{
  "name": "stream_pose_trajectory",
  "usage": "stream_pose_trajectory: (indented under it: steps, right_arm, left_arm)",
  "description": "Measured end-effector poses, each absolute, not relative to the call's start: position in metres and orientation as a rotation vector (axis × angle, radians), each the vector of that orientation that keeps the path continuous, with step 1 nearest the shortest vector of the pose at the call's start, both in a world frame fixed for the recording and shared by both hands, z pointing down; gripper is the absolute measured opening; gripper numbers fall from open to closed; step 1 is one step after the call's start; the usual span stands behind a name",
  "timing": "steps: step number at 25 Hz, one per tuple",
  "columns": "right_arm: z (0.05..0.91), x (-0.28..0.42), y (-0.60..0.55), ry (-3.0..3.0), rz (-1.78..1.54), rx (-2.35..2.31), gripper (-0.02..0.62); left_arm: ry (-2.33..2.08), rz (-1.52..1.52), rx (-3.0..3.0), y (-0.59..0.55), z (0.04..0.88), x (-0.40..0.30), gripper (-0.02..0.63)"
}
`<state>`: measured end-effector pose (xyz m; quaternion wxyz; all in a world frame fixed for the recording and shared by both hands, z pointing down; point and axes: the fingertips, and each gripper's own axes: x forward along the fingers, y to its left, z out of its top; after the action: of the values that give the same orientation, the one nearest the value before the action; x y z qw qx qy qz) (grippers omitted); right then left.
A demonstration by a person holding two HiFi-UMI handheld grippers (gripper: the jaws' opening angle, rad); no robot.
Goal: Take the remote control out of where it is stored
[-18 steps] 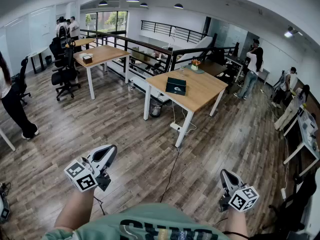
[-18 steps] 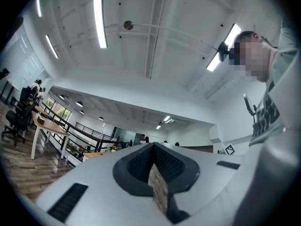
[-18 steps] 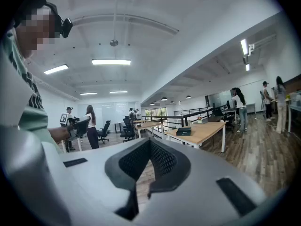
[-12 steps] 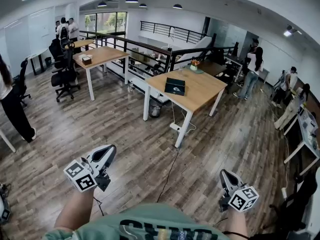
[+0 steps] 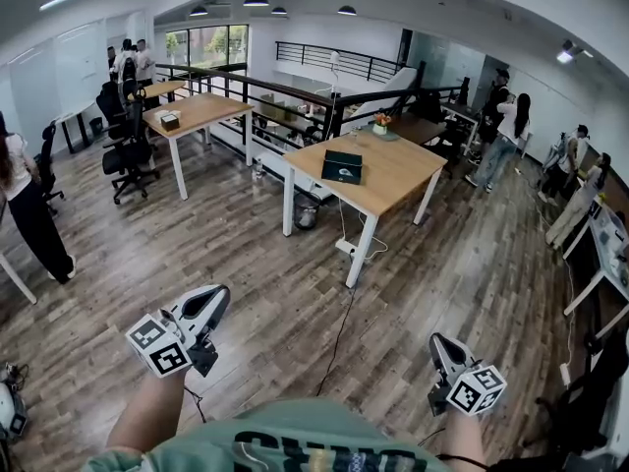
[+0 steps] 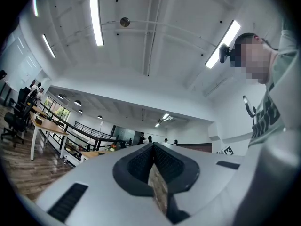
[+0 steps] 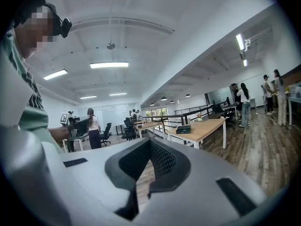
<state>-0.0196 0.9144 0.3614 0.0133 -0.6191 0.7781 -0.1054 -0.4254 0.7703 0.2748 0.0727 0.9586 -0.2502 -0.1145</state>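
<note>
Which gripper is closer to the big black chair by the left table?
Left. The left gripper sits below the black chair in the head view; the right gripper is far off to the chair's right.

On near wooden table [image 5: 393,180], dark flat case [image 5: 344,168]: too small to tell contents or whether lid is up. Small box [image 5: 171,118] on far table [image 5: 201,109]: kind unclear. White-and-dark object [image 5: 8,411] cut off by left edge, unidentifiable. Shirt lettering [image 5: 314,453] cut by bottom edge, unreadable. Left forearm [image 5: 147,411] and right forearm [image 5: 467,445] run out of bottom edge. Desk [image 5: 607,254] at right edge partly out of frame, items on it too small to name
</note>
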Motion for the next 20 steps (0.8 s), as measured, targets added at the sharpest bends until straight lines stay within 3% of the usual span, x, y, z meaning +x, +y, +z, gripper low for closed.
stream_pose_trajectory:
  steps: [11, 20]
  right_arm:
    - [0.383, -0.024, 0.915, 2.488, -0.383, -1.834, 0.005]
    - [0.391, -0.067, 0.875, 2.643, -0.401, -1.678, 0.005]
  left_arm:
    - [-0.822, -0.264, 2.852, 0.802, 0.287, -0.424, 0.005]
    - [-0.919, -0.238, 2.797, 0.808, 0.305, -0.45, 0.005]
